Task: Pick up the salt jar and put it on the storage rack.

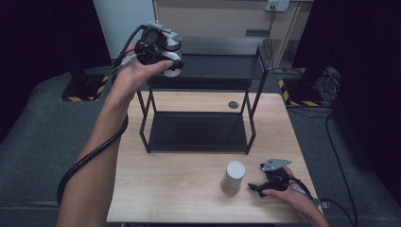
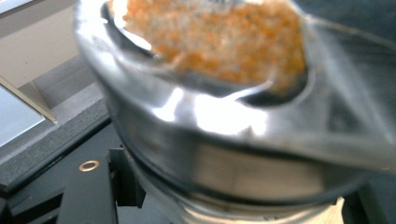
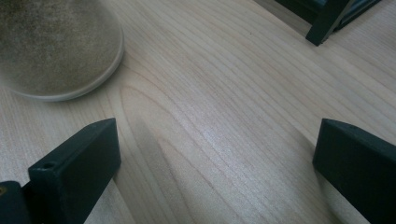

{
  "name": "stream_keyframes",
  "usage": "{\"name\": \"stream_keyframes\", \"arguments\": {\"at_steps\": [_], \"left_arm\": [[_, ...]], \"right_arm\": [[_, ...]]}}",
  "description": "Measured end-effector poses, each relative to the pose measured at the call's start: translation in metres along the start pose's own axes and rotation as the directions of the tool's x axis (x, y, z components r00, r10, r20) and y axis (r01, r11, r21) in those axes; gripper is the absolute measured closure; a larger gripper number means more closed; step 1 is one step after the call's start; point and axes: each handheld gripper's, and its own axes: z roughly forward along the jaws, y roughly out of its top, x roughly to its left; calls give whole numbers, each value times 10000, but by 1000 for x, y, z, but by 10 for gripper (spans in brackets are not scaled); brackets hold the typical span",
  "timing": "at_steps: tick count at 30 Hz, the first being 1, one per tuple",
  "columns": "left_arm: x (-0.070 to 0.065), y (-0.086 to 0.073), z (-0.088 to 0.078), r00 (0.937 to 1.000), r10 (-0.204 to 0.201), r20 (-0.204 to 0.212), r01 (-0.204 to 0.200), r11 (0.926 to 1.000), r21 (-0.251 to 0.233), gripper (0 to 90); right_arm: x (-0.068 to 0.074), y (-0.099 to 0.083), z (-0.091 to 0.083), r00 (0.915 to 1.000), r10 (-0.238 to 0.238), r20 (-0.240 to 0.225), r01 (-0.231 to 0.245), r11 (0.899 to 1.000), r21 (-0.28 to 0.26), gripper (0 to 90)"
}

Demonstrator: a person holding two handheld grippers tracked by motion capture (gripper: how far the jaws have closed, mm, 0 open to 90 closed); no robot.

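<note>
No legible text or labels anywhere

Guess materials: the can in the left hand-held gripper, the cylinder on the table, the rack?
Can: polished metal by its bright mirror glare. Cylinder: looks like matte speckled ceramic or stone, unconfirmed. Rack: thin black tube legs, flat dark shelves, probably painted metal.
</note>
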Motion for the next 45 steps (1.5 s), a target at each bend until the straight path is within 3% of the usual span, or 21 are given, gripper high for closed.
{"name": "stream_keyframes", "arguments": {"at_steps": [6, 8, 21, 28, 45], "left_arm": [[11, 1, 13, 10000, -39, -4, 39, 10000, -77, 300], [13, 2, 17, 9996, -277, -7, 277, 9996, 62, 300], [25, -4, 34, 9980, -620, 93, 618, 9979, 183, 300], [33, -9, 35, 9951, -961, 240, 960, 9954, 64, 300], [31, -18, 36, 9946, -1016, 210, 1022, 9944, -278, 299]], "right_arm": [[0, 0, 0, 10000, -15, -14, 15, 10000, -1, 17], [0, 0, 0, 10000, -19, -19, 19, 10000, -1, 17], [-1, 0, 0, 10000, -38, -32, 38, 10000, -2, 17], [-1, 0, 0, 10000, -39, -32, 39, 10000, -6, 17], [-1, 0, 0, 10000, -43, -32, 43, 10000, -2, 17]]}}
